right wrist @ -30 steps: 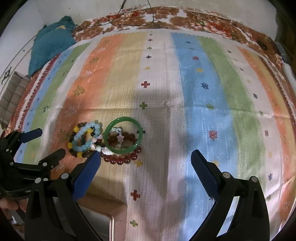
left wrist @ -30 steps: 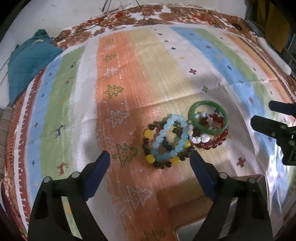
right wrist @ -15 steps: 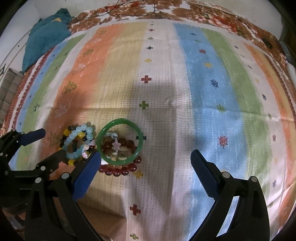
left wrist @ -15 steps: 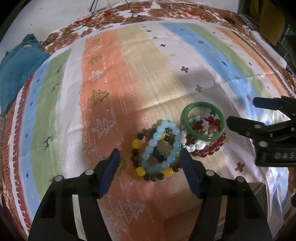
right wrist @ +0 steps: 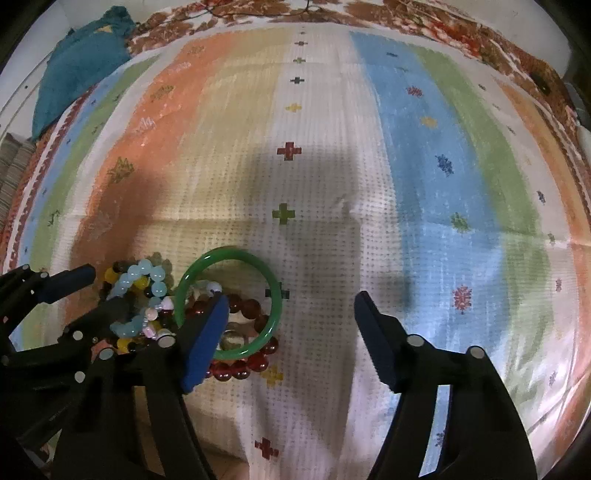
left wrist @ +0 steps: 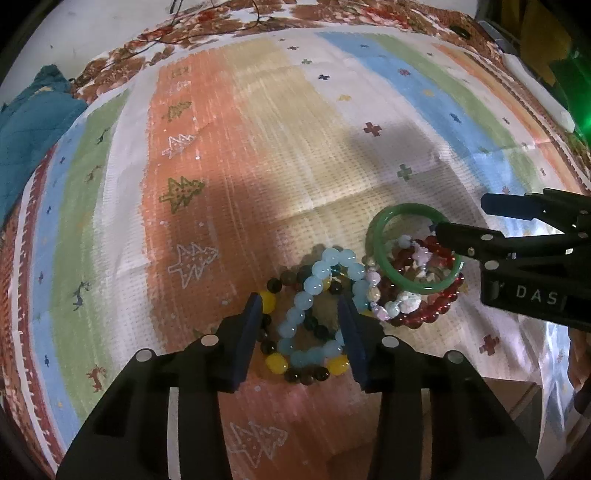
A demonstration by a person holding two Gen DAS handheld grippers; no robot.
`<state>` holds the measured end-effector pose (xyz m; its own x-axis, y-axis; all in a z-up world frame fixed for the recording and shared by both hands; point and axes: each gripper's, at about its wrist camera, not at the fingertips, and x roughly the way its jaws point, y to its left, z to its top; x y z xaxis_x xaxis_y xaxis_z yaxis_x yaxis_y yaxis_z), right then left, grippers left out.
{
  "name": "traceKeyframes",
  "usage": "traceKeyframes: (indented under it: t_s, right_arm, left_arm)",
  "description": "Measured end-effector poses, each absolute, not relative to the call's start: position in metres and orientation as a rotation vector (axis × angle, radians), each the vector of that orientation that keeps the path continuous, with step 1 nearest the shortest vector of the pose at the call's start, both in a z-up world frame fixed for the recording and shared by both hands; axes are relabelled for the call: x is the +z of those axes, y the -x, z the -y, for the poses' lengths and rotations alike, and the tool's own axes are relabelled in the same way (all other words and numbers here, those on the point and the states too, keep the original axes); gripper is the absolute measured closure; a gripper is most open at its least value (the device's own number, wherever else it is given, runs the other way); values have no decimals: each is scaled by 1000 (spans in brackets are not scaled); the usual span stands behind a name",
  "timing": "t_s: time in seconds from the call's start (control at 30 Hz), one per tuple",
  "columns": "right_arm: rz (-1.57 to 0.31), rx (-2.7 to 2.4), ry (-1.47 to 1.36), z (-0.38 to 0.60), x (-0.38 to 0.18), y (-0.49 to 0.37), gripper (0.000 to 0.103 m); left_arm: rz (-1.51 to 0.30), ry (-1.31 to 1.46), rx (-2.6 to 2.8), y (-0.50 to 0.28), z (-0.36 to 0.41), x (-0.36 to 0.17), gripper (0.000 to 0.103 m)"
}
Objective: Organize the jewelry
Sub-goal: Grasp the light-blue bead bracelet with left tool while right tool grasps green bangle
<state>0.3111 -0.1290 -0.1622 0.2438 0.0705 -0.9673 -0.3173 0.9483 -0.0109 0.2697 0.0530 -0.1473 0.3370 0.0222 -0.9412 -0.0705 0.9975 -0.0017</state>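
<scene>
A pile of bracelets lies on the striped cloth (left wrist: 258, 147). A light-blue bead bracelet (left wrist: 317, 280) and a dark bracelet with yellow beads (left wrist: 275, 363) lie between the fingers of my left gripper (left wrist: 301, 306), which is half closed around them and not clamped. A green bangle (left wrist: 384, 254) rests on a dark red bead bracelet (left wrist: 436, 310) and a white-and-pink one (left wrist: 399, 304). My right gripper (right wrist: 291, 310) is open; its left finger lies over the bangle (right wrist: 273, 295) and its right finger stands on bare cloth.
A teal cloth (left wrist: 26, 125) lies at the far left edge, also in the right wrist view (right wrist: 81, 66). A cardboard box (left wrist: 517, 395) shows at the near right. A white bar (left wrist: 539, 92) lies at the far right. Black cables (left wrist: 221, 18) run along the far edge.
Both grippers have moved down and in on the bracelet pile. My left gripper's fingers have narrowed around the blue and yellow-bead bracelets. My right gripper's left finger now overlaps the green bangle.
</scene>
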Motion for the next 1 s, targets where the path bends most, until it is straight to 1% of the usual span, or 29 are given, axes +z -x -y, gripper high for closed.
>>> traceKeyframes:
  t_s: [0.13, 0.17, 0.23, 0.27, 0.3, 0.33, 0.43, 0.5, 0.53, 0.57, 0.63, 0.67, 1.0]
  right_arm:
    - [-1312, 272, 222, 128, -168, -315, 46]
    - [-1312, 272, 225, 128, -168, -315, 49]
    - [-1311, 271, 230, 127, -170, -317, 55]
    - [-1315, 274, 231, 127, -172, -318, 59]
    - [-1319, 279, 230, 126, -174, -318, 62]
    - [-1319, 280, 233, 125, -175, -318, 66]
    - [-1319, 282, 249, 123, -178, -319, 71]
    - [-1319, 286, 253, 123, -179, -319, 73]
    - [-1318, 290, 254, 123, -180, -319, 78]
    - [-1318, 292, 254, 123, -180, -318, 85]
    - [-1320, 295, 252, 122, -180, -319, 93]
    - [-1320, 296, 252, 123, -179, -318, 94]
    - [-1286, 307, 244, 125, -160, -310, 94]
  left_arm:
    - [-1234, 31, 54, -272, -53, -155, 67]
    - [-1236, 31, 52, -272, -54, -157, 70]
    - [-1232, 30, 53, -274, -55, -158, 72]
    - [-1225, 37, 45, -275, -55, -158, 75]
    - [-1225, 45, 32, -276, -55, -158, 81]
    - [-1230, 47, 24, -276, -54, -160, 83]
    - [-1242, 16, 28, -278, -50, -165, 85]
    - [-1257, 11, 32, -278, -50, -169, 89]
    - [-1253, 15, 30, -276, -50, -169, 89]
    - [-1246, 13, 31, -276, -50, -168, 92]
    - [-1238, 7, 40, -275, -50, -165, 92]
    - [-1235, 11, 39, -274, -50, -164, 92]
    - [-1174, 43, 37, -261, -52, -132, 92]
